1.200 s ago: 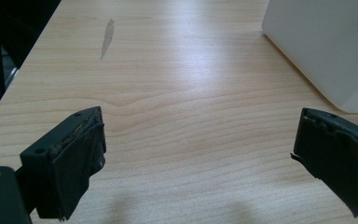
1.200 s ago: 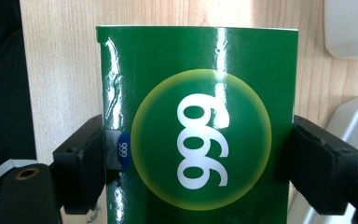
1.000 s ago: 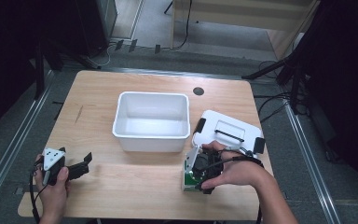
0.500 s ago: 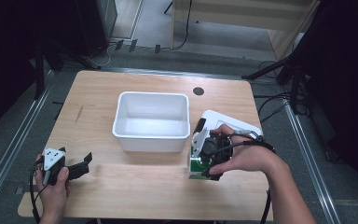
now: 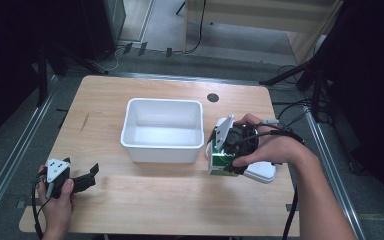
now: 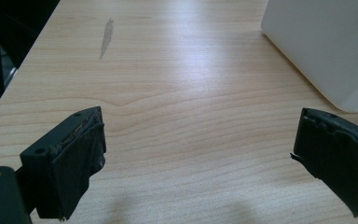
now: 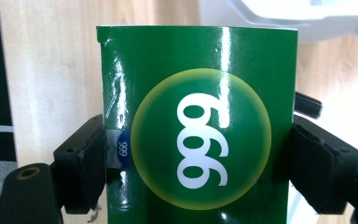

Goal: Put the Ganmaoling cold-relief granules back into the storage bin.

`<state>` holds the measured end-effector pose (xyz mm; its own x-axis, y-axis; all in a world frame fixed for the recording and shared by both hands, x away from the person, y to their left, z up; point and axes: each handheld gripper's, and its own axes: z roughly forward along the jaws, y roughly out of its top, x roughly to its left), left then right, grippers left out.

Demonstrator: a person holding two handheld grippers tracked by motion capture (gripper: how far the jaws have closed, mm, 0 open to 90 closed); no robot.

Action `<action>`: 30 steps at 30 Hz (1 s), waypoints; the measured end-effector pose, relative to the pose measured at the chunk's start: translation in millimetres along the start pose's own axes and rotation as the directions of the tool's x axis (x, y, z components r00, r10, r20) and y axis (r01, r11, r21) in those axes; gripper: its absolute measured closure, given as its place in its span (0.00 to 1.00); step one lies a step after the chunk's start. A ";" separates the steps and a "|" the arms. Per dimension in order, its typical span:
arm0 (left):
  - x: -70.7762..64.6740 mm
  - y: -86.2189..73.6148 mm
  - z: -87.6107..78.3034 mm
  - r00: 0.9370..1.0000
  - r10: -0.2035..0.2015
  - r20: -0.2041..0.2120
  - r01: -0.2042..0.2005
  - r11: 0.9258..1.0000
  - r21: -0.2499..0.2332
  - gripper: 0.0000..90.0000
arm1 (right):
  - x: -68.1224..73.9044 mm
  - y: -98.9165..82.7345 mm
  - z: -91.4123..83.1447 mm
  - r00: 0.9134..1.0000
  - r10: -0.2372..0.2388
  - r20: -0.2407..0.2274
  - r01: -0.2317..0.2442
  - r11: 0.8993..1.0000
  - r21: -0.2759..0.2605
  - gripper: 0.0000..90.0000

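I have the green box (image 7: 198, 126) clamped between the fingers (image 7: 81, 163) of my right gripper (image 5: 230, 145), held off the desk (image 5: 155, 200) just right of the white bin (image 5: 162, 131) and above the white lid (image 5: 261, 172). So the pickup looks done, and what I judge is left is carrying the box over the rim and letting it go inside the bin, which has nothing in it. My left gripper (image 5: 82, 181) waits at the desk's near left corner, fingers (image 6: 74, 158) spread on nothing.
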<state>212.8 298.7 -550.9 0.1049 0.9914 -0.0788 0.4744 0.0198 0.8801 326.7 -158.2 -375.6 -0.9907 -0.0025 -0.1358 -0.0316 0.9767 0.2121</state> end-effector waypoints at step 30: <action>0.7 0.2 -0.2 1.000 -0.004 0.006 0.004 1.000 0.003 0.03 | -73.9 10.6 -4.9 0.999 0.021 0.034 -0.021 1.000 -0.004 0.18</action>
<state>212.7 299.5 -550.7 0.1080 0.9905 -0.0849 0.4777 0.0232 0.8782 398.9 -148.7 -358.5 -0.9861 0.0253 -0.1639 -0.0113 0.9758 0.2183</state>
